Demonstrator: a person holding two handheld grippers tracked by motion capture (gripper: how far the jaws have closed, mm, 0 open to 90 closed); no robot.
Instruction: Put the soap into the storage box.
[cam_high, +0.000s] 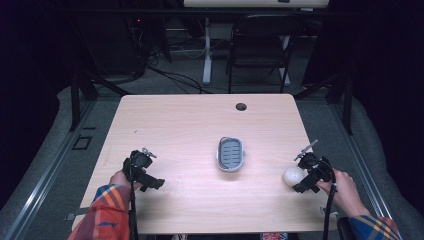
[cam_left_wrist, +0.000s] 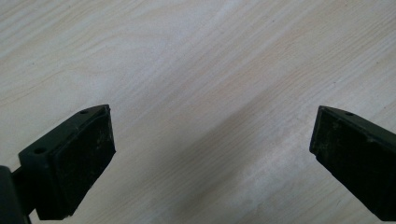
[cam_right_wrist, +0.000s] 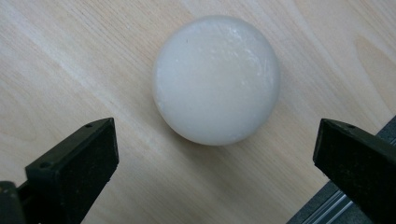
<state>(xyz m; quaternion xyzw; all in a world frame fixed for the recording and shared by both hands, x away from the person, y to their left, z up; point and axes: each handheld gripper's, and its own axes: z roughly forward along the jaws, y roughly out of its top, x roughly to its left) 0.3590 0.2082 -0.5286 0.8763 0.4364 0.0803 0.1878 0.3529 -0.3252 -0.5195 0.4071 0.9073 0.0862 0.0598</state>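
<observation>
— White, round, one only: a single ball on the pale wood bench, near the right edge, close to the front. Anything else lying there?

— One grey oval dish with a ribbed floor, near the middle of the bench, well apart from the ball. One dark round hole toward the far edge.

— And the grippers, counted?

— Two. Right gripper just beside the ball, jaws spread wide, wider than the ball, not touching it. Ball ahead of the tips in the right gripper view, resting on the wood.

— The other one?

— Left gripper at the front left, far from ball and dish alike, jaws parted wide over bare wood. One hand behind each gripper, two plaid sleeves at the bottom edge.
</observation>
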